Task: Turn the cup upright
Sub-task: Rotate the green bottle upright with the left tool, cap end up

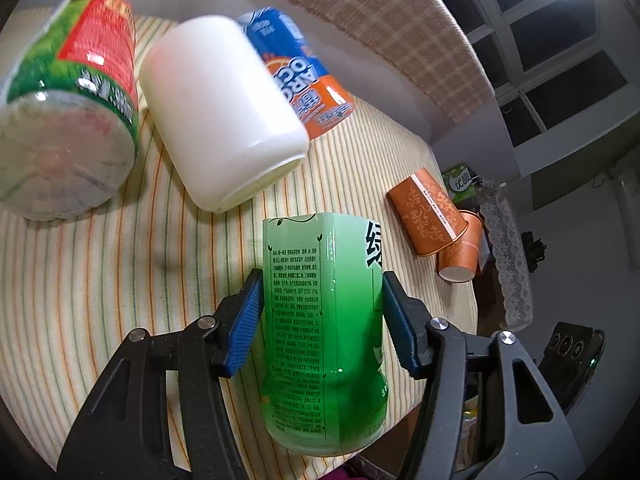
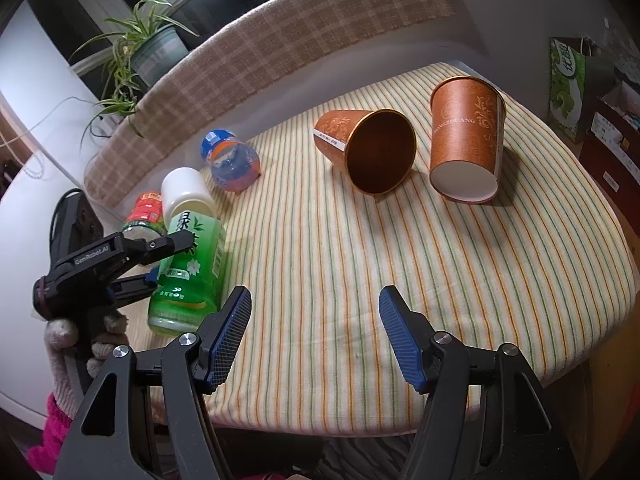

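Observation:
Two orange paper cups lie on their sides on the striped cloth table [image 2: 320, 260]. One cup [image 2: 366, 150] shows its open mouth; the other cup [image 2: 466, 140] shows its white base. Both appear small in the left wrist view, one cup [image 1: 426, 216] partly covering the other [image 1: 460, 256]. My right gripper [image 2: 316, 336] is open and empty, low over the table's front, short of the cups. My left gripper [image 1: 323, 316] has its blue pads against both sides of a green tea bottle [image 1: 324, 328], which lies on the table [image 2: 188, 264].
A white-capped bottle [image 1: 220, 108], a red-and-green bottle [image 1: 72, 120] and a blue-and-orange bottle [image 2: 232, 164] lie at the table's left. A plaid cushion [image 2: 280, 32] runs behind. A potted plant [image 2: 148, 48] stands at the back left, a green box [image 2: 566, 88] at the right.

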`<act>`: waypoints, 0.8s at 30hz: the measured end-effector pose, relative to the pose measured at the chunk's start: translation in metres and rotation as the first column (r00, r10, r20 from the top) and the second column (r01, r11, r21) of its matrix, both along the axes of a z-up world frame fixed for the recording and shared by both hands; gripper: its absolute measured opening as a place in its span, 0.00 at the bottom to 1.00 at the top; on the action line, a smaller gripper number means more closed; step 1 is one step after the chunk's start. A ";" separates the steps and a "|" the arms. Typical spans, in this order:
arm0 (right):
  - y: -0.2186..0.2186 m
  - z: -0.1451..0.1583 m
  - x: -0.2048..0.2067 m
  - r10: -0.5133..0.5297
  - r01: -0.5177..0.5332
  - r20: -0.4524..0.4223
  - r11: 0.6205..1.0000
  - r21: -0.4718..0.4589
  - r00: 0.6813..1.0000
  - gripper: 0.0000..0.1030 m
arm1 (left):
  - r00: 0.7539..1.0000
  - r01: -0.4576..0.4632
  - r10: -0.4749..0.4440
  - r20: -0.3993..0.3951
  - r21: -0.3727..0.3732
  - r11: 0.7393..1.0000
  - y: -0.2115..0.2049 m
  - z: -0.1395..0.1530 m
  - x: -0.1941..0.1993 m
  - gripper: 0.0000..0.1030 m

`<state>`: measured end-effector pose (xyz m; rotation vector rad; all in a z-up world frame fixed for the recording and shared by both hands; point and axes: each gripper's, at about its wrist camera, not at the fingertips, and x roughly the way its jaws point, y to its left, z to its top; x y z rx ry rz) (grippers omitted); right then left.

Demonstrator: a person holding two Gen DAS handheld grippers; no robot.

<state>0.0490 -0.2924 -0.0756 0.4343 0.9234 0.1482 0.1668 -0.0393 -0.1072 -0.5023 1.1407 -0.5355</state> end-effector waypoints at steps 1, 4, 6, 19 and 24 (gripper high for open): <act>0.001 0.000 0.000 0.001 -0.001 0.000 1.000 -0.001 1.000 0.64 | 1.000 0.001 -0.001 0.013 0.008 1.000 0.000 0.003 -0.002 0.57; 0.004 0.001 0.001 0.006 -0.006 0.000 1.000 -0.004 1.000 0.64 | 0.999 0.005 -0.007 0.054 0.034 0.999 -0.001 0.010 -0.009 0.57; 0.005 0.002 0.002 0.006 -0.006 0.001 1.000 -0.005 1.000 0.64 | 0.997 0.007 -0.011 0.079 0.049 0.999 -0.003 0.014 -0.013 0.57; 0.006 0.004 0.001 0.008 -0.008 0.009 1.000 -0.015 1.000 0.64 | 0.966 -0.016 -0.026 0.255 0.161 0.987 -0.014 0.045 -0.033 0.56; 0.007 0.004 0.000 0.008 -0.007 0.012 1.000 -0.018 1.000 0.64 | 0.937 -0.035 -0.048 0.347 0.229 0.973 -0.024 0.054 -0.040 0.56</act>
